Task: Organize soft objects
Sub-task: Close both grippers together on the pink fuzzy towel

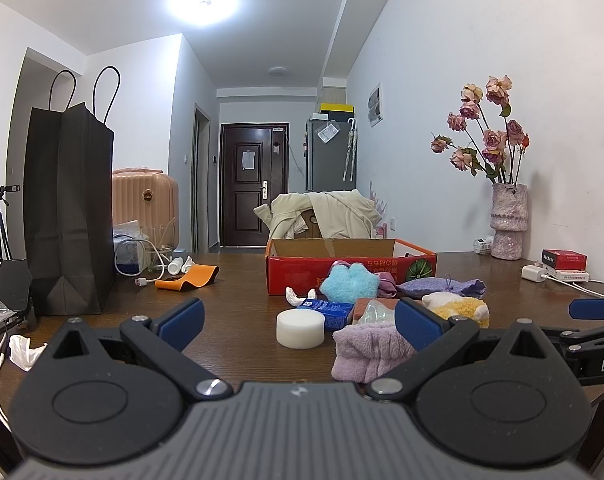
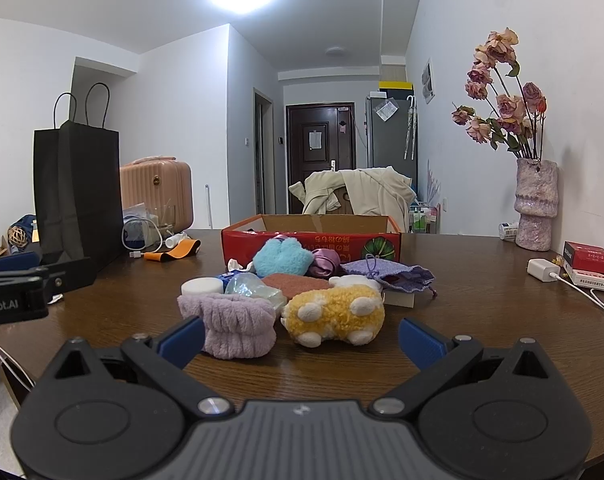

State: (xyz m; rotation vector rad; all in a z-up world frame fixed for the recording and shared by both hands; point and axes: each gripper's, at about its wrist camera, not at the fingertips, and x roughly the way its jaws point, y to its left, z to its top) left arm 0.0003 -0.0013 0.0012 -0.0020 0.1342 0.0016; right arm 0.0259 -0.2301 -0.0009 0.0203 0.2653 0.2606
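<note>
From the left wrist view, the left gripper [image 1: 299, 322] hangs low over the wooden table [image 1: 237, 312] with its jaws spread wide and nothing between them. Bare wood stretches ahead on the near left, up to one tall black paper bag [image 1: 67, 216] by the left edge. One white foam cylinder [image 1: 300, 328] stands just ahead. Right of it, one fluffy lilac cloth [image 1: 368, 350] lies bunched against the right finger. Behind it sit one blue carton [image 1: 329, 312], one furry turquoise plush [image 1: 348, 282] and one knitted purple pouch [image 1: 442, 286]. One open red cardboard box [image 1: 350, 266] stands just beyond the pile. At the far right edge, one blue-tipped finger of the right gripper [image 1: 596, 307] pokes in.

From the right wrist view, the right gripper [image 2: 299, 338] is also spread wide and empty, with clear wood between its fingers. Just ahead lie the lilac cloth [image 2: 229, 320] on the left and one woolly yellow plush [image 2: 334, 314] with white spots on the right, nearly touching. The red box [image 2: 314, 240] stands beyond them. One rough pinkish vase [image 2: 536, 204] of dried roses stands at the far right, well apart from the pile.
</note>
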